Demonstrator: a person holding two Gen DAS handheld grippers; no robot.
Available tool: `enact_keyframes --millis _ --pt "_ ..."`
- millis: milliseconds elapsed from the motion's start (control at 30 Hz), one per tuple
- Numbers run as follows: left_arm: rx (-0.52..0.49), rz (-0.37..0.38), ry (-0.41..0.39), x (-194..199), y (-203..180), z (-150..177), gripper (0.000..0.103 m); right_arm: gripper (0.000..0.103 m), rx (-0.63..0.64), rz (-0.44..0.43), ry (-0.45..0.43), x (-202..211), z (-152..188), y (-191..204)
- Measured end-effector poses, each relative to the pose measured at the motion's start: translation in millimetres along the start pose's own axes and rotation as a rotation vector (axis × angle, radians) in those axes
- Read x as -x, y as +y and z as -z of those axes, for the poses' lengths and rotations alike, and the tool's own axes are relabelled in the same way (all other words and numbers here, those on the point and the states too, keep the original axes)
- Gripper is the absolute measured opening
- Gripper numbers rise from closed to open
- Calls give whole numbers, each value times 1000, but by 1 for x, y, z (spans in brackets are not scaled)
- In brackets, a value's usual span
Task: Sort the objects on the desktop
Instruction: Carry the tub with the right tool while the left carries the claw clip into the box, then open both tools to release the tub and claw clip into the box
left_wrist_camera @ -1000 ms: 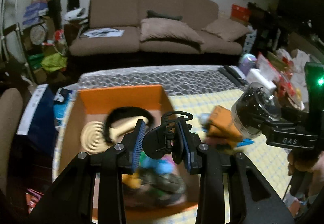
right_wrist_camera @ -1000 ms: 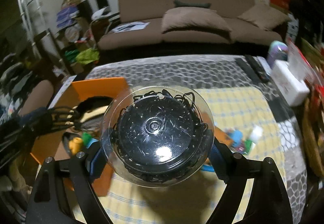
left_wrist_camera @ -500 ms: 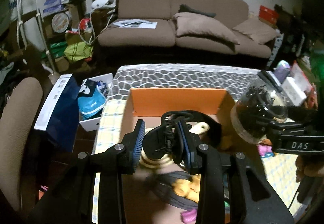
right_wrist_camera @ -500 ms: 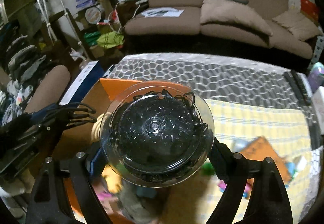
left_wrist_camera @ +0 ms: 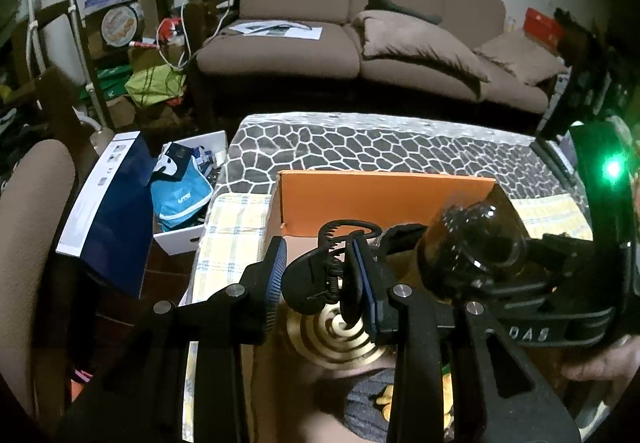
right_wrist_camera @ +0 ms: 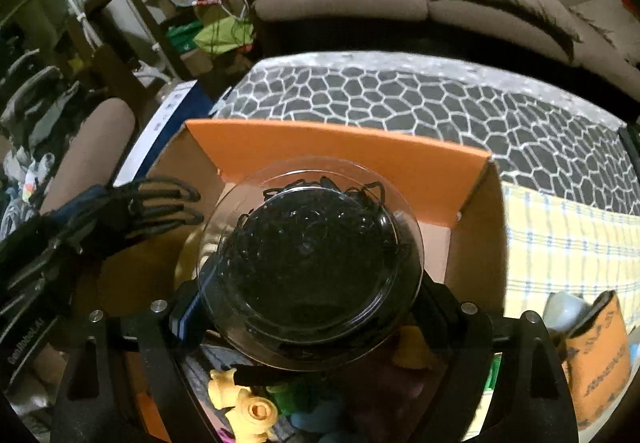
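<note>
A black hair clip sits pinched between the two sides of the left tool, above the open orange box. A clear round tub full of black hair ties is squeezed in the right tool, also over the box. Under them in the box lie a gold spiral thing and small yellow toys. The box stands on the worktop, on a yellow checked cloth. A brown sofa is behind.
</note>
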State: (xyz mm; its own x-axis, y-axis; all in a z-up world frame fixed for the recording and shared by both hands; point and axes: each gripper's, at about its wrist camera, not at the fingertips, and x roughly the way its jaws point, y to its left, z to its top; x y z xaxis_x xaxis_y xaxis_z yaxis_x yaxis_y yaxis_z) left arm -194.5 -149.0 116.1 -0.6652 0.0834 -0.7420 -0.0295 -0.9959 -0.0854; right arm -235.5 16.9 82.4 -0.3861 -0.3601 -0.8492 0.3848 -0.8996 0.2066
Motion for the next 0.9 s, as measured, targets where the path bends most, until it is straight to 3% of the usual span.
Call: enact_keyframes --millis 400,567,900 --pt "-42 -48 74 -37 -10 -14 32 88 27 12 39 -8 2 1" --pt "-23 -57 70 -34 -5 -18 45 89 50 15 21 -1 1 3" --pt "-14 -54 78 -13 2 -8 48 91 59 20 -35 30 -4 9"
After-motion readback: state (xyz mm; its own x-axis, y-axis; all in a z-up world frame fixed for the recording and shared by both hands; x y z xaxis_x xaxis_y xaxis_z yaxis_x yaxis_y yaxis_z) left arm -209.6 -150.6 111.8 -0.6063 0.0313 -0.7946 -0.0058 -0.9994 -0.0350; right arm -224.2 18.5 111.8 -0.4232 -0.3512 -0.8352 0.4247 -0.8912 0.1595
